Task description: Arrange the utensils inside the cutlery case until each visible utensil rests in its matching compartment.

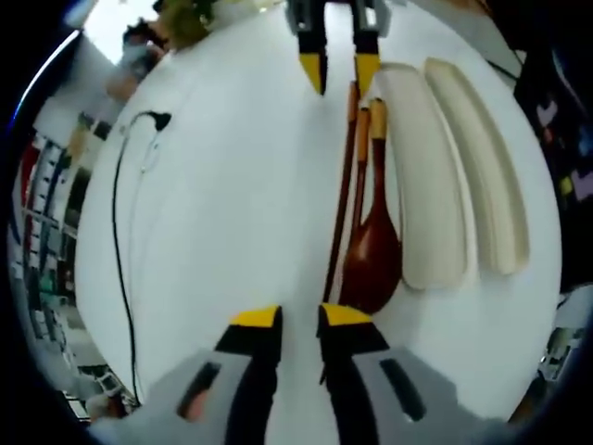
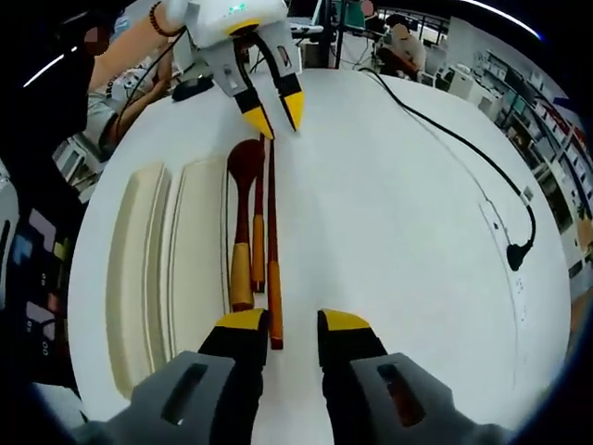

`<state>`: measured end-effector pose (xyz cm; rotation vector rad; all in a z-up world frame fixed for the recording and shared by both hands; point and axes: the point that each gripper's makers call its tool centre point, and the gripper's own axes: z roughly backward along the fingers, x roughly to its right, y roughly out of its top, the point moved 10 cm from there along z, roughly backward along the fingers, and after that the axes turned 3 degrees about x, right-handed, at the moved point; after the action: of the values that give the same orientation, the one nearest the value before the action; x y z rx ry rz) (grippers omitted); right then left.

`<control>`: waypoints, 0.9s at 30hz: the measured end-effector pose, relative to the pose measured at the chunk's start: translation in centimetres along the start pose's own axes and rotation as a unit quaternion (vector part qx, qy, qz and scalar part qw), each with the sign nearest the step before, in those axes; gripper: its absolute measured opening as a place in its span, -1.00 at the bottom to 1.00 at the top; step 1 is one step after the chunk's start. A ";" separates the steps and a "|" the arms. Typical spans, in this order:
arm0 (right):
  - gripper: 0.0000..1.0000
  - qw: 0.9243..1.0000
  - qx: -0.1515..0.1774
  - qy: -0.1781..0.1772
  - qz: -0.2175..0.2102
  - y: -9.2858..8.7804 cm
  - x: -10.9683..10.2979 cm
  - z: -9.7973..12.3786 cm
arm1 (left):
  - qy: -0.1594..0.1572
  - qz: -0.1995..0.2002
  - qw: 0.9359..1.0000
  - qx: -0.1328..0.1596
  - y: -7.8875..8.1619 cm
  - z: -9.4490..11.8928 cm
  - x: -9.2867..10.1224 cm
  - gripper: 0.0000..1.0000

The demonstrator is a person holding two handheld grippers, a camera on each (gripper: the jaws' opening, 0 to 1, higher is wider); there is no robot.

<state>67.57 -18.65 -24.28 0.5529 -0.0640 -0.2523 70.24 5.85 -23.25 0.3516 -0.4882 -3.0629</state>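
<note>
Clearly at the very start of the sorting: on the white table (image 2: pixel 389 213), spoon (image 2: pixel 243 222) and 2 chopsticks (image 2: pixel 271 232) lying side by side, touching or nearly so, just right of the cream case base (image 2: pixel 196 250) in the right gripper view, none yet inside it. Further left, alongside the base, the case lid (image 2: pixel 130 278), likewise cream and long.

Right gripper (image 2: pixel 292 324) hovering at the near, handle ends of the utensils, jaws parted and gripping nothing, chopstick tips just between or beside the left jaw. Left gripper (image 1: pixel 301 317) at the opposite end, near the spoon bowl (image 1: pixel 372 255), also spread open and empty. Seen from the right gripper view, left gripper (image 2: pixel 275 113) poised above the far chopstick ends.

Black cable (image 2: pixel 463 148) trailing across the right side of the table, well apart from the work.

Probably the approach step before a first pick. Next move likely needs 1 gripper lowered onto a single utensil, pinching it clear of its neighbours, then carried left into the case; close packing of the 3 makes a clean single grasp the tricky part
</note>
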 end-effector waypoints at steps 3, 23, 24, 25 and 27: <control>-0.66 1.000 -0.003 -0.002 -0.002 -0.1 0.1 0.0 | -0.007 -0.003 1.000 -0.004 0.0 0.1 0.0 -0.64; -0.78 1.000 -0.021 0.000 0.012 -0.1 0.8 0.1 | -0.050 -0.032 0.998 -0.037 0.8 -0.4 -0.4 -0.60; -0.79 1.000 -0.024 0.002 0.013 -0.1 0.8 0.1 | -0.051 -0.028 0.997 -0.041 0.9 -0.4 -0.5 -0.59; -0.79 1.000 -0.026 0.003 0.013 0.0 0.9 0.1 | -0.053 -0.026 0.997 -0.043 1.0 -0.4 -0.5 -0.60; -0.80 0.999 -0.032 0.003 0.012 0.1 1.0 0.0 | -0.066 -0.018 0.996 -0.049 1.0 -0.5 -0.6 -0.64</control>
<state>68.53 -18.87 -24.22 0.4893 -0.0573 -0.2294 70.92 4.74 -23.30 0.1568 -0.3363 -3.1439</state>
